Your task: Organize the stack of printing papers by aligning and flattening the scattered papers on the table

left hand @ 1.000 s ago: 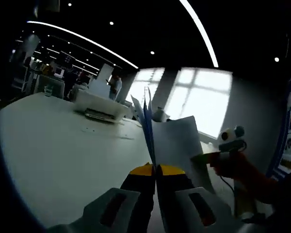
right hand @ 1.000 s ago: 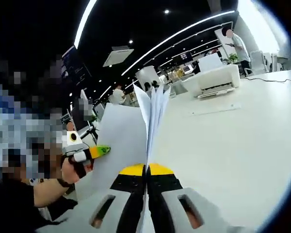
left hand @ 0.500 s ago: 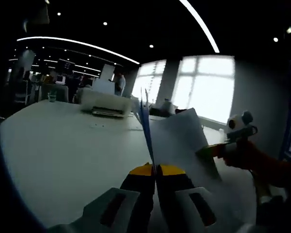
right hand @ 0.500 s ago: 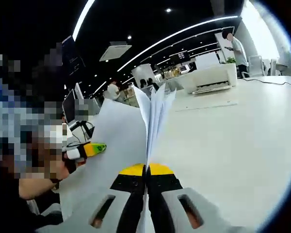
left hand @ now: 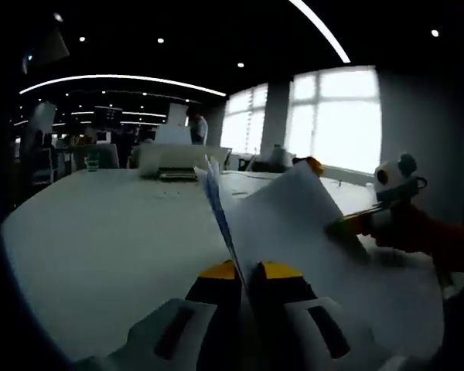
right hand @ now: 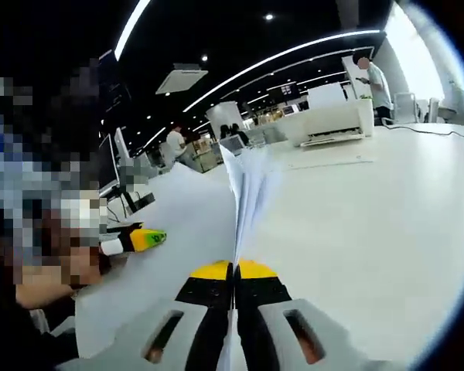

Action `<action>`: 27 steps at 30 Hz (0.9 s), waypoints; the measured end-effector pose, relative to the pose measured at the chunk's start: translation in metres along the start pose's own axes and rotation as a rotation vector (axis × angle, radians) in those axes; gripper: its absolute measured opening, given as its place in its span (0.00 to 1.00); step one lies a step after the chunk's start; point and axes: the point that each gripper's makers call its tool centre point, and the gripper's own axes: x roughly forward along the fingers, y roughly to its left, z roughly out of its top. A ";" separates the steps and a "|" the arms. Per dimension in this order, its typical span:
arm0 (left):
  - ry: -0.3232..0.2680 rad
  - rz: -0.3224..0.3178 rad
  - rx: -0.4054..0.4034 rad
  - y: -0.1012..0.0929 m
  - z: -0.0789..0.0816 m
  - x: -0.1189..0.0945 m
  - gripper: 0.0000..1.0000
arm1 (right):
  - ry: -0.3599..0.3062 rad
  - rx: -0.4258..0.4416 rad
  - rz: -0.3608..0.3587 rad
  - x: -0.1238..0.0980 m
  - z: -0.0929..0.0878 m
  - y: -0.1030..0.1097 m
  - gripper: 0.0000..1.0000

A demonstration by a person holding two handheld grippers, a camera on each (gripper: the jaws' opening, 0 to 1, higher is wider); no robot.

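Over the last second the stack of papers (left hand: 294, 224), pinched edge-on by the left gripper (left hand: 246, 272) and right gripper (right hand: 233, 270), has tipped from upright toward the white table (right hand: 371, 216), so laying it flat looks close.

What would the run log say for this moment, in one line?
left gripper: shut on paper stack | right gripper: shut on paper stack | stack above table

White printer (right hand: 329, 124) standing at far edge of table (right hand: 387, 224), person (right hand: 377, 79) just behind, bright windows (left hand: 336, 116) beyond.
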 end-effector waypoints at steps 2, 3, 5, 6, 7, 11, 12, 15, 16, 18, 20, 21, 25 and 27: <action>0.019 0.028 0.091 0.003 -0.004 0.003 0.16 | 0.003 -0.013 -0.010 0.000 -0.002 -0.002 0.00; 0.028 0.037 0.115 0.003 -0.006 0.005 0.16 | 0.005 -0.013 -0.012 0.000 -0.003 -0.003 0.00; 0.043 0.038 0.136 0.001 -0.009 0.006 0.17 | 0.013 -0.012 -0.013 0.001 -0.005 -0.005 0.00; 0.057 0.050 0.170 0.002 -0.011 0.007 0.18 | 0.017 -0.019 -0.019 0.001 -0.006 -0.007 0.00; 0.065 0.057 0.175 0.003 -0.013 0.008 0.20 | 0.020 -0.024 -0.021 0.002 -0.008 -0.009 0.00; 0.090 0.089 0.190 0.010 -0.018 0.009 0.27 | 0.042 -0.071 -0.052 0.006 -0.010 -0.017 0.05; 0.098 0.101 0.208 0.012 -0.020 0.009 0.29 | 0.054 -0.094 -0.065 0.006 -0.011 -0.019 0.06; 0.105 0.110 0.220 0.014 -0.021 0.009 0.31 | 0.073 -0.155 -0.106 0.008 -0.014 -0.027 0.12; 0.106 0.112 0.223 0.015 -0.021 0.009 0.32 | 0.075 -0.168 -0.119 0.008 -0.015 -0.029 0.15; 0.105 0.116 0.223 0.015 -0.021 0.009 0.32 | 0.085 -0.193 -0.132 0.010 -0.016 -0.033 0.22; 0.104 0.123 0.220 0.016 -0.021 0.008 0.34 | 0.089 -0.195 -0.147 0.010 -0.016 -0.036 0.28; 0.104 0.128 0.217 0.017 -0.021 0.008 0.34 | 0.084 -0.200 -0.147 0.012 -0.015 -0.037 0.29; 0.097 0.151 0.218 0.020 -0.020 0.006 0.39 | 0.074 -0.206 -0.158 0.015 -0.011 -0.042 0.36; 0.093 0.161 0.223 0.021 -0.019 0.005 0.40 | 0.071 -0.208 -0.165 0.015 -0.011 -0.044 0.39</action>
